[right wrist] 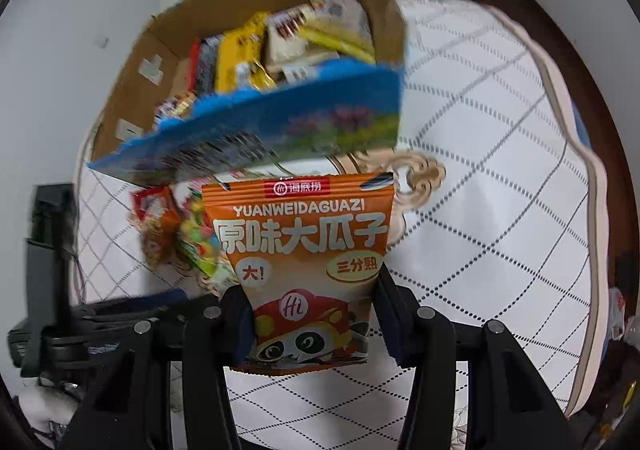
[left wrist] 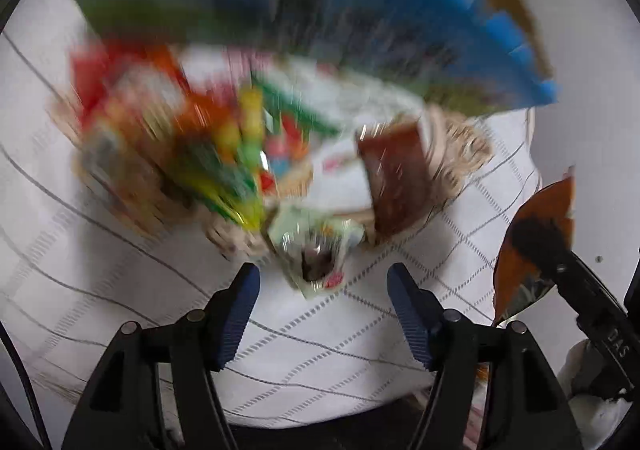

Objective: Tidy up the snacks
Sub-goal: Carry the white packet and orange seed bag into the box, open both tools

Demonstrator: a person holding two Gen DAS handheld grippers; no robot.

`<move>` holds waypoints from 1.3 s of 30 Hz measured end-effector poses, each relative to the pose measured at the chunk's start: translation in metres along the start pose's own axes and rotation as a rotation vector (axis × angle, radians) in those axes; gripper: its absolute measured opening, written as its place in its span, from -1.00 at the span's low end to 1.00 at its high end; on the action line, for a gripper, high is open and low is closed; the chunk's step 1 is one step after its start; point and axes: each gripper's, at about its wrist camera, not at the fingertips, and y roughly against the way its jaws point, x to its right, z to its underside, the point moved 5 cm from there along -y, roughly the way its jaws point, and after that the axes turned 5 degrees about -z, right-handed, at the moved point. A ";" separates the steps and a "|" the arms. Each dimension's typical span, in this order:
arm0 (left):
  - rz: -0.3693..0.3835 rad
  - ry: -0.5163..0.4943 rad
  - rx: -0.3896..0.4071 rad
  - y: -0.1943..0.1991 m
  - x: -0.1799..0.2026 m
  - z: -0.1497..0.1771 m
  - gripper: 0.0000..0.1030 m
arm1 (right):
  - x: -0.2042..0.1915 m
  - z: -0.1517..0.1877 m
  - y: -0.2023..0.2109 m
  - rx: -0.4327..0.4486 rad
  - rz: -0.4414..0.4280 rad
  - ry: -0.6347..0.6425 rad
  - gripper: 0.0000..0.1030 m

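Note:
My left gripper (left wrist: pixel 322 282) is open and empty, just short of a small pale green snack packet (left wrist: pixel 316 246) at the near edge of a blurred pile of snacks (left wrist: pixel 208 146) on the white quilt. A brown packet (left wrist: pixel 396 178) lies at the pile's right. My right gripper (right wrist: pixel 310 290) is shut on an orange sunflower-seed bag (right wrist: pixel 304 262), held upright in front of the cardboard box (right wrist: pixel 256 50), which holds several packets. The bag also shows at the right edge of the left wrist view (left wrist: pixel 532 246).
The box has a blue printed front wall (right wrist: pixel 256 142) and shows as a blue band in the left wrist view (left wrist: pixel 280 2). The quilted white mattress (right wrist: pixel 480 170) spreads to the right, its edge near dark flooring. The left gripper's body (right wrist: pixel 52 250) is at the left.

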 end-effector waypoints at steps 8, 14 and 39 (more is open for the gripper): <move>-0.052 0.066 -0.035 -0.058 0.012 0.000 0.16 | 0.033 0.022 -0.047 -0.071 0.027 -0.065 0.03; -0.075 0.030 0.007 -0.050 0.017 0.013 -0.25 | 0.034 0.024 -0.044 -0.055 0.020 -0.072 0.03; -0.093 -0.003 0.024 -0.052 0.036 -0.015 -0.28 | 0.008 -0.005 -0.024 0.001 0.004 -0.006 0.04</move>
